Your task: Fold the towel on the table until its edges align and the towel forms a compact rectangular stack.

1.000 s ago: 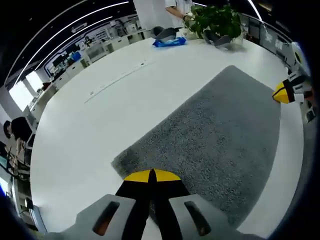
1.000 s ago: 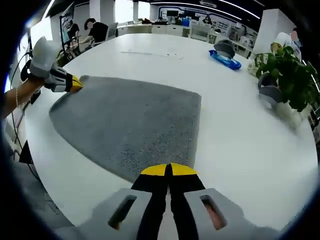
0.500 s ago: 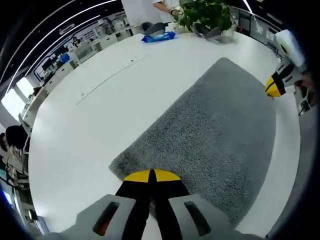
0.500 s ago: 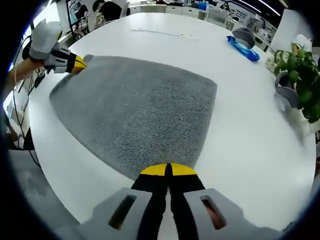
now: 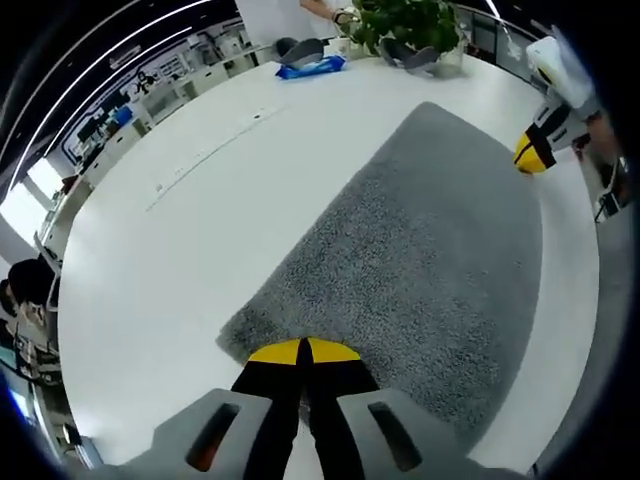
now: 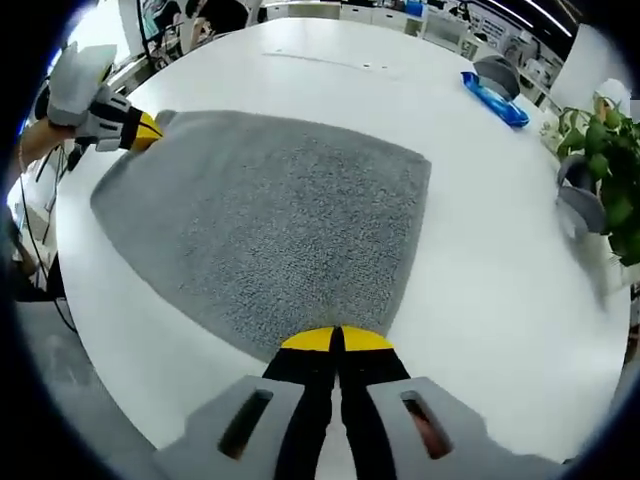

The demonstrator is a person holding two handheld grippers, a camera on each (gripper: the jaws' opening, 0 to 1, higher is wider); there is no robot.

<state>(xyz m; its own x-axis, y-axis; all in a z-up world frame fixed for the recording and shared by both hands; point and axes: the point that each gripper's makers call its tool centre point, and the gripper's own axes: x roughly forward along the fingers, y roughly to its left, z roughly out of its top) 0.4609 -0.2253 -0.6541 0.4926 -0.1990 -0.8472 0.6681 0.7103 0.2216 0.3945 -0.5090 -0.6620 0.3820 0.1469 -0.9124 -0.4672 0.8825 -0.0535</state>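
At the left, the left gripper [image 5: 303, 352] is pinching one near corner of the grey, fuzzy, rectangular towel [image 5: 420, 260]; its yellow-tipped jaws are pressed together with the cloth edge between them. The towel is lying flat and spread open on the round white table [image 5: 180, 240], one layer only, between the two grippers. At the right, the right gripper [image 6: 337, 341] is clamping the other near corner in the same way, jaws closed on the cloth. Far on the table, a blue packet [image 6: 493, 97] and a green potted plant [image 6: 612, 190] are standing well apart from the towel.

I judge that the first fold is only beginning: both corners are being held, nothing is folded yet. The next move is probably calling for both corners to be lifted together and carried over to the far edge, so the edges are meeting evenly.
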